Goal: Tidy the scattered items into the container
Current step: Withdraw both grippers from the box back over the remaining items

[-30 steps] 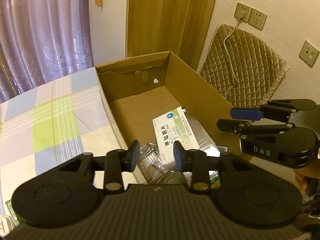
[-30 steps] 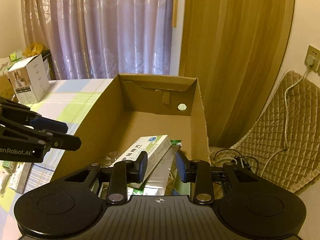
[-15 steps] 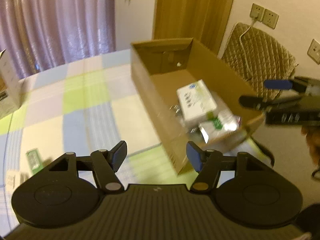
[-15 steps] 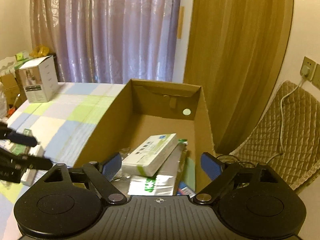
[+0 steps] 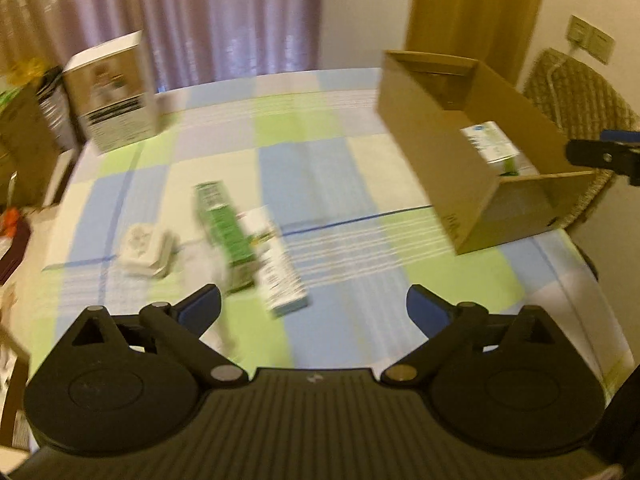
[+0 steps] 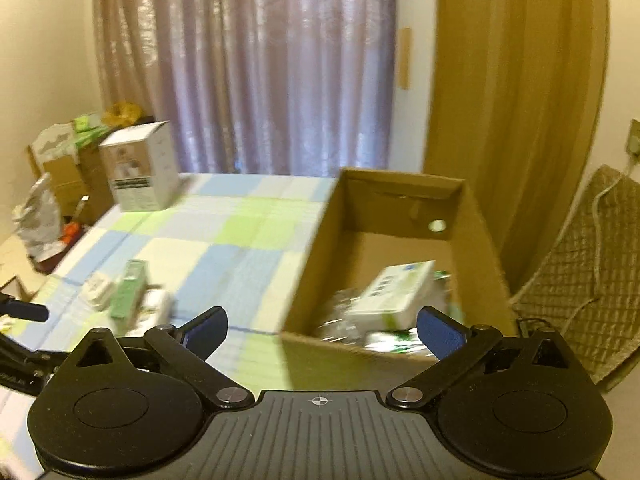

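- Presently, left wrist view: left gripper (image 5: 314, 304) spread wide, empty, poised above checked tablecloth (image 5: 304, 168).
- Just ahead of fingertips: green carton (image 5: 225, 232) lying flat, crossed by white-and-green carton (image 5: 276, 264); touching or overlapping, blur prevents telling which lies on top.
- Left of these, apart: small pale packet (image 5: 146, 246), low and flat.
- Count loose on cloth: three.
- Cardboard box (image 5: 436, 168) at right, open-topped; one white medicine carton (image 5: 490, 146) visible inside.
- Tall white box (image 5: 116, 92) upright at far left; probably not among the scattered items.
- Handling estimate: cartons light, stiff along edges, crushable on broad faces; best pinched across the narrow width near mid-length. Top carton first, else lower one drags.
- Right wrist view: right gripper (image 6: 322, 330) likewise spread wide, empty, near front wall of cardboard box (image 6: 304, 280).
- Inside: white medicine carton (image 6: 396, 294) resting tilted on crinkled clear and foil packaging (image 6: 344, 324); number of packs underneath not countable.
- Same three loose items seen at left, blurred.
- Foil packs likely slippery, limp.
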{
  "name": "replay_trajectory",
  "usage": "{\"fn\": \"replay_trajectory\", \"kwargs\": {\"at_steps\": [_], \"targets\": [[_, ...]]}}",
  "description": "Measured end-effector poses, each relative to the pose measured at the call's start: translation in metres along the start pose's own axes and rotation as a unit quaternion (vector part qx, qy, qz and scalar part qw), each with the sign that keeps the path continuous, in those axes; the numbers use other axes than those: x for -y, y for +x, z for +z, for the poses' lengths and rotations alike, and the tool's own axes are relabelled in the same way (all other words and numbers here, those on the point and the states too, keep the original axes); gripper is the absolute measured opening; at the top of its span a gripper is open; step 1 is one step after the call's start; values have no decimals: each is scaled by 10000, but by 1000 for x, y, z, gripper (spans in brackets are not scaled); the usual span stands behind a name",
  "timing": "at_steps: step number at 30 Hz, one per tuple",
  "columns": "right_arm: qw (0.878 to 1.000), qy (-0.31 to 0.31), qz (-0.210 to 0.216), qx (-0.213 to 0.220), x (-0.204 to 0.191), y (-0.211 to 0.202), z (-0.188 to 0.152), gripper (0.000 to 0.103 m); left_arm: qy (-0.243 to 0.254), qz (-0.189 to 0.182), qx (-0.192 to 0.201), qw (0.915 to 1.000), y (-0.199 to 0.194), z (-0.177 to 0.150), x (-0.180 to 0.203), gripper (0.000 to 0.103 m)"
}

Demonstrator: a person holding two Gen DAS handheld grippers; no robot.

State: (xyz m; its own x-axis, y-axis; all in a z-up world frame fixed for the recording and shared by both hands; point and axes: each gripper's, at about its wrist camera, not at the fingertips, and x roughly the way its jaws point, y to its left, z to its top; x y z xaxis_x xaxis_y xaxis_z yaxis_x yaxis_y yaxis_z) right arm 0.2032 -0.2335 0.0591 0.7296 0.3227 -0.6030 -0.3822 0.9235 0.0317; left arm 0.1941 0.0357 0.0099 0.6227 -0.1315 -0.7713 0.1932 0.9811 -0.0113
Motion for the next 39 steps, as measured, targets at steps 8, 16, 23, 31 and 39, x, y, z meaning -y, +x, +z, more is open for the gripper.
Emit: {"fn": "replay_trajectory", "kwargs": {"at_steps": [8,16,23,31,39], "targets": [[9985,-269,448,-149,-61,-9,-15,103,-259,494,-94,9984,-31,-41,-47,99],[9954,-478,718,-411,-110,0,-34,103,-511,650,-100,9965,-48,-62,-73,99],[9922,-600,885,-637,-136,20,-42,103,-608,744,-159,9952,-44,-73,-86,99],[9902,-632,920,-835,-156,57,-49,103,-576,631,-224,9961,-14,-69,-98,96],[9891,-575,990,-923,-161,100,-48,103,-346,455,-363,9977,37,-56,-99,91]]}}
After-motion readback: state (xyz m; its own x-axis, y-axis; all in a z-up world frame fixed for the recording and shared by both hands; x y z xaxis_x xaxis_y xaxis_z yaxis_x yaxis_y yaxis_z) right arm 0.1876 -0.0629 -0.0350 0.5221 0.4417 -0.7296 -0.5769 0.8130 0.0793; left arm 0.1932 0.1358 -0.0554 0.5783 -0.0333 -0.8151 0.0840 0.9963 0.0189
